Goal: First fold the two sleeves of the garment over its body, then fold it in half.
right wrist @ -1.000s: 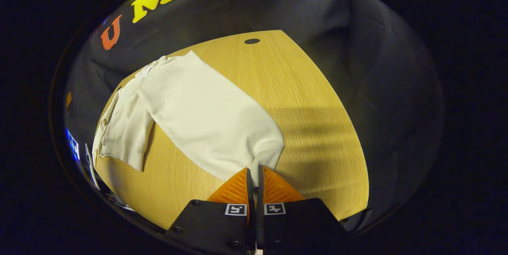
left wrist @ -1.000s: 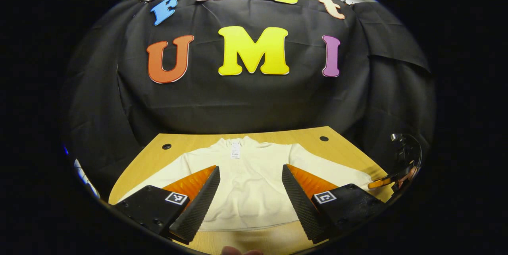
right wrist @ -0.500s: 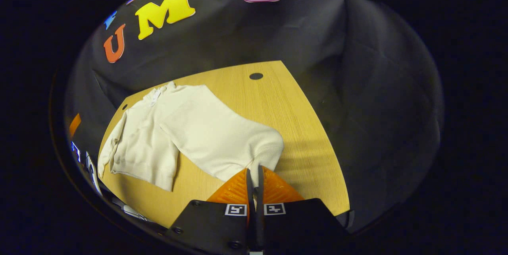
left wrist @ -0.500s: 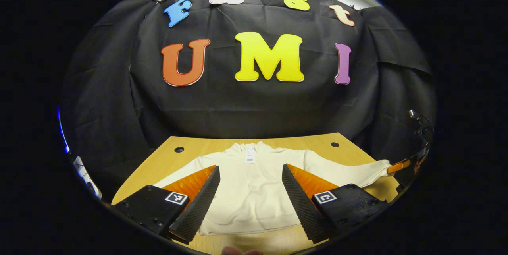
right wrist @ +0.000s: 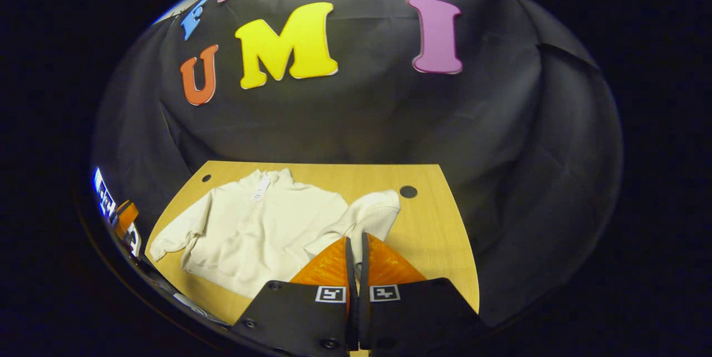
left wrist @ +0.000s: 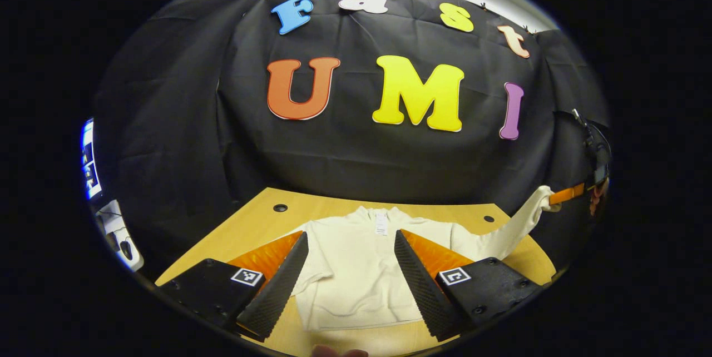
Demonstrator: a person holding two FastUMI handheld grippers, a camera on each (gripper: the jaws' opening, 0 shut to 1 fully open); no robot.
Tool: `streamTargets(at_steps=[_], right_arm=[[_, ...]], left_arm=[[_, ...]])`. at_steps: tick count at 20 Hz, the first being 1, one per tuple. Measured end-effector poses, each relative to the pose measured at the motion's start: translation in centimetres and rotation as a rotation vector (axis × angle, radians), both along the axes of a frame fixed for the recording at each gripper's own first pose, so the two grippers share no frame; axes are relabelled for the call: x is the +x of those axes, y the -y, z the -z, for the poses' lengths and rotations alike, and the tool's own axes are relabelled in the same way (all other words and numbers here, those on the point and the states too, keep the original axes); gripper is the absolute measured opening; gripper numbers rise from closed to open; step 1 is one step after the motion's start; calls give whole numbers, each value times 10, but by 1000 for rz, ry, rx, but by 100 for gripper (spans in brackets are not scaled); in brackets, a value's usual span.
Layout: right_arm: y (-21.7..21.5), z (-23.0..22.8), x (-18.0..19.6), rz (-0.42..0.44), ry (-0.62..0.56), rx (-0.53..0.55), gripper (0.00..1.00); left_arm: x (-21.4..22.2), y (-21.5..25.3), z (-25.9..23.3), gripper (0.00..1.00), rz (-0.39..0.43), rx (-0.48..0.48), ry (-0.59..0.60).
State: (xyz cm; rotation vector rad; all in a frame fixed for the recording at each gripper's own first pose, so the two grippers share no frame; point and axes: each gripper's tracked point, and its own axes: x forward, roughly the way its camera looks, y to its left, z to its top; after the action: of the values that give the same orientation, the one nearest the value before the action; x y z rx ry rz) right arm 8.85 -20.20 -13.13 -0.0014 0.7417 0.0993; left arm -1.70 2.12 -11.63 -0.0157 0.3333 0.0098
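booth: black cloth wall behind a wooden tabletop [right wrist: 434, 234].
garment: cream sweater [right wrist: 261, 229] flat mid-tabletop, collar toward the far edge.
right gripper [right wrist: 356, 251]: clamped on the right sleeve cuff [right wrist: 378, 209], up in the air.
left gripper [left wrist: 350, 268]: wide apart, holding nothing.
progress: first sleeve fold underway; left sleeve [right wrist: 175, 234] and halving remain.
change: cuff lay on the tabletop a second ago, now it's lifted.

Cream garment [right wrist: 261, 223] lies flat, one sleeve [right wrist: 370, 212] lifted, apparently clear of the table
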Motion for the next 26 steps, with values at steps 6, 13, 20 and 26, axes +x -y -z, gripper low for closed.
streamTargets(at_steps=[6,13,20,26], right_arm=[[-121,2,73,-218,21,-14,1],[-285,80,119,-445,-31,-22,1],[-394,183,138,-509,-124,-58,0],[-460,256,135,-535,-191,-96,1]], left_arm=[[-19,-46,-13,99,-88,-27,27],[-63,-121,-12,97,-235,-23,20],[-82,-135,-16,98,-260,-10,22],[-81,-130,-12,98,-217,11,-8]])
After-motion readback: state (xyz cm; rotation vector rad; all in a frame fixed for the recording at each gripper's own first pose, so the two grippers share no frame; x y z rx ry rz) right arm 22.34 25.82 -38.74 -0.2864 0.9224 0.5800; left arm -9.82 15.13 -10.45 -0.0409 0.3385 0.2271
